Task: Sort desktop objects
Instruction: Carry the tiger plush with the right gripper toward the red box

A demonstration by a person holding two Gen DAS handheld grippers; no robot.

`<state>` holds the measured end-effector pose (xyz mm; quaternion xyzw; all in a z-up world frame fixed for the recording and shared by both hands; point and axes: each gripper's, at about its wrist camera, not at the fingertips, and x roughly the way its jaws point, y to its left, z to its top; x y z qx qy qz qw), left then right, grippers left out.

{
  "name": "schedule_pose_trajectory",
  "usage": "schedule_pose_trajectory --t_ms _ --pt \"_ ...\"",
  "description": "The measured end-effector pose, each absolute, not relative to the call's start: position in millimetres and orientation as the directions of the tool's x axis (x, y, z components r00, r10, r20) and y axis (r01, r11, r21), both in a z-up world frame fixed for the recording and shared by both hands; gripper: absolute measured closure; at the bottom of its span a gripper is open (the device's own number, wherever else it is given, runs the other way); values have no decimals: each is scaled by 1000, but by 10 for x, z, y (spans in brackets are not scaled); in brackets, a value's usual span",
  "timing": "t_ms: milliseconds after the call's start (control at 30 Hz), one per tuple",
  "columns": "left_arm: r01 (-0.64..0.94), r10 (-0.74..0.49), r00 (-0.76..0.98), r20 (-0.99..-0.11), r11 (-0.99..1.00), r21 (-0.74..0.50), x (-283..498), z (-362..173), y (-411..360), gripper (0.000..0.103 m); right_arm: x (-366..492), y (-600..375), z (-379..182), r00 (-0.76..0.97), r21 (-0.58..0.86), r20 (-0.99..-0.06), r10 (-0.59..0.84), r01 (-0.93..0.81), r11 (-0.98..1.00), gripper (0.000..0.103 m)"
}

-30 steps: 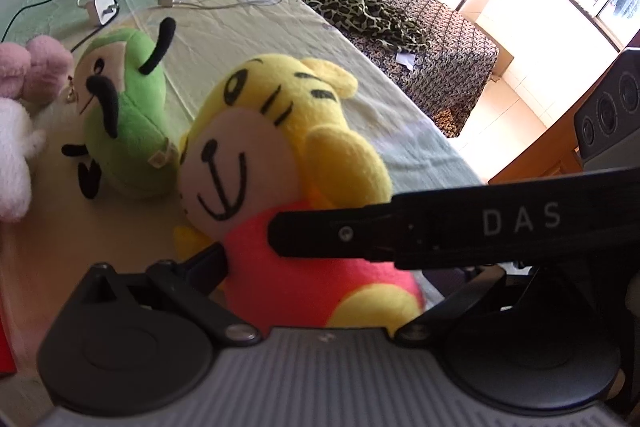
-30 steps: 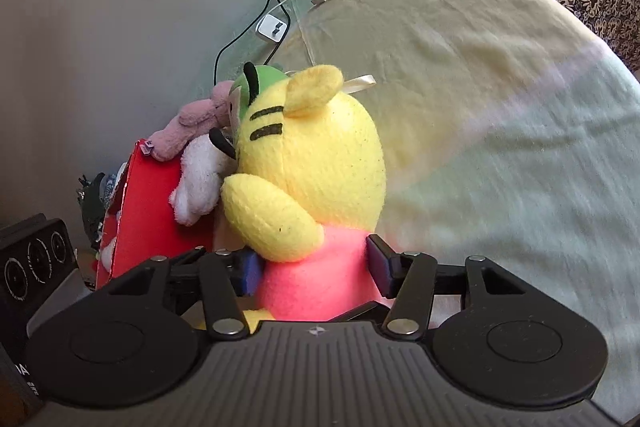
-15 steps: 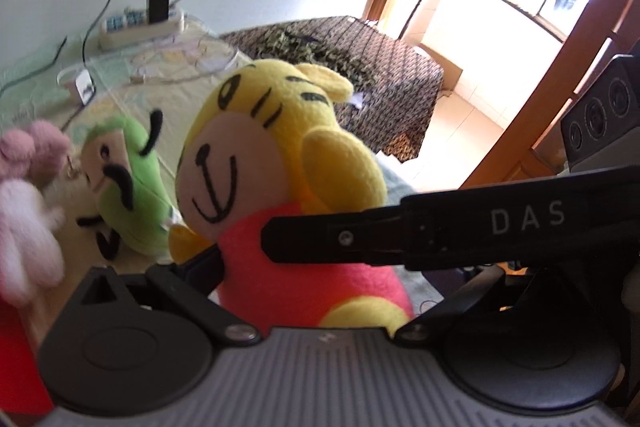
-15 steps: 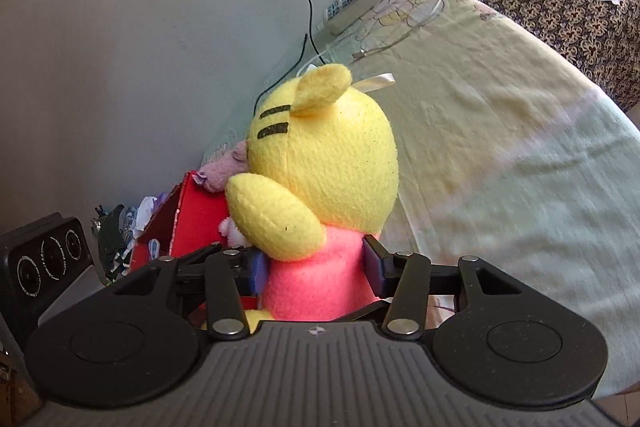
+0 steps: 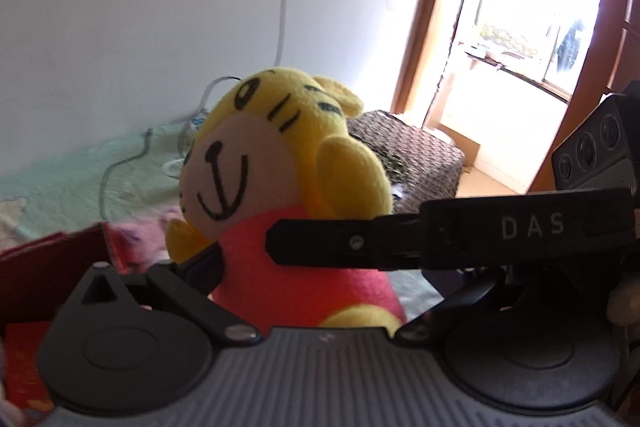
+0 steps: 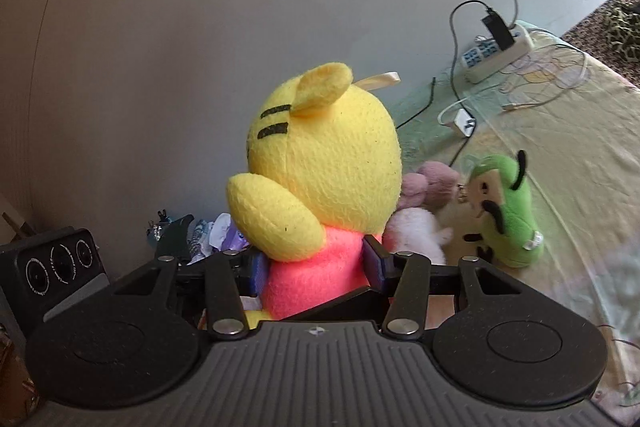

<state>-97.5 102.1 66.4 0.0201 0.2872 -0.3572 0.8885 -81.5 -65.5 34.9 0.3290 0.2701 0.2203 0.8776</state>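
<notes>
1. A pale green cloth covers the bench; a grey wall stands behind it, with a white power strip near the wall
2. The right gripper jaws squeeze the yellow tiger toy at its pink belly; the left gripper is around it too, but I cannot tell if it squeezes
3. The toy stands upright, held above the bench, head on top
4. A green toy lies to its right

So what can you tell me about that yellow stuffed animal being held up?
The yellow plush tiger is soft fleece, with a pale face, a stitched black smile, black stripes, rounded ears, stubby arms and a pink body. A cream ribbon loop sits on its head. It is upright, with the right gripper clamped on its pink waist. The left gripper's fingers flank it.
</notes>
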Motion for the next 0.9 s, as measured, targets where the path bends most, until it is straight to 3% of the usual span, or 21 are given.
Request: schedule_pose_trajectory --t_ms 400,900 --pt "497 -515 653 -555 845 -199 -762 515 1987 3 -361 168 208 682 697 -363 635 -254 670 54" --pt "466 -565 566 -600 820 -333 -437 70 2098 3 -42 423 24 644 577 -568 513 -133 806 56"
